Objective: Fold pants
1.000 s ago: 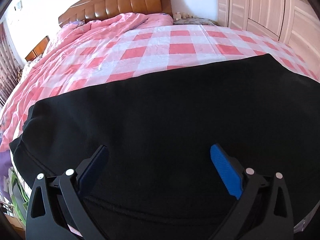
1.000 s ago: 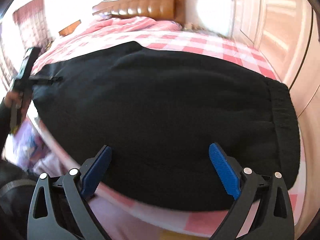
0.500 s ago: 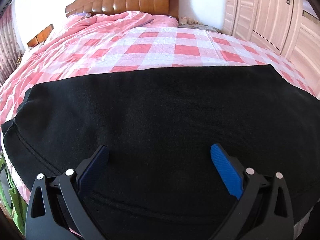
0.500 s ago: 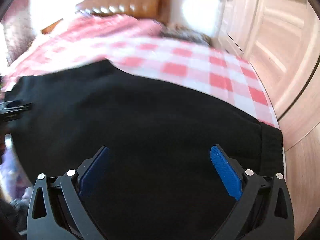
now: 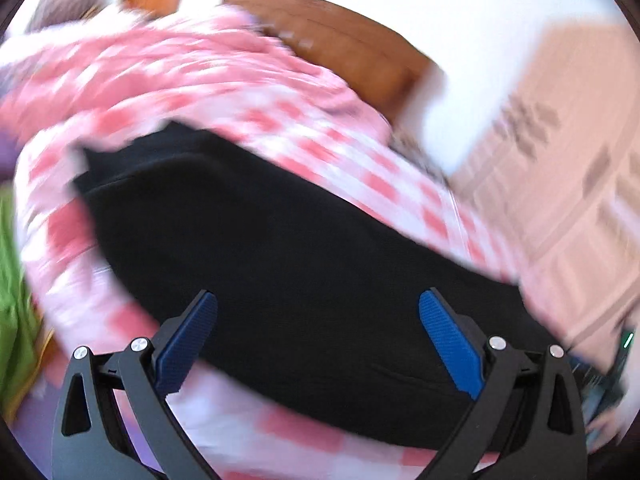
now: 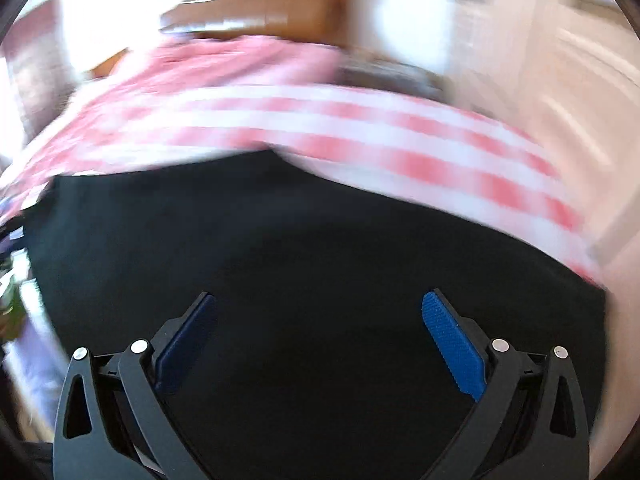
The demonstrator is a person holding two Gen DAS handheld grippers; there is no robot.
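The black pants (image 5: 280,240) lie flat on a bed with a pink-and-white checked cover (image 5: 200,80). Both views are blurred by motion. In the left wrist view my left gripper (image 5: 318,320) is open and empty above the near edge of the pants, which slant from upper left to lower right. In the right wrist view the pants (image 6: 300,260) fill the lower half, and my right gripper (image 6: 319,320) is open and empty just above them.
A brown wooden headboard (image 5: 340,44) stands at the far end of the bed. Pale wardrobe doors (image 5: 568,168) are on the right. Something green (image 5: 12,280) is at the left of the bed. The bed cover (image 6: 320,120) shows beyond the pants.
Both grippers have swung fast, so both views are now blurred. The left view has tilted and pulled back off the pants' near edge. The right gripper stays over the pants. Both remain open.
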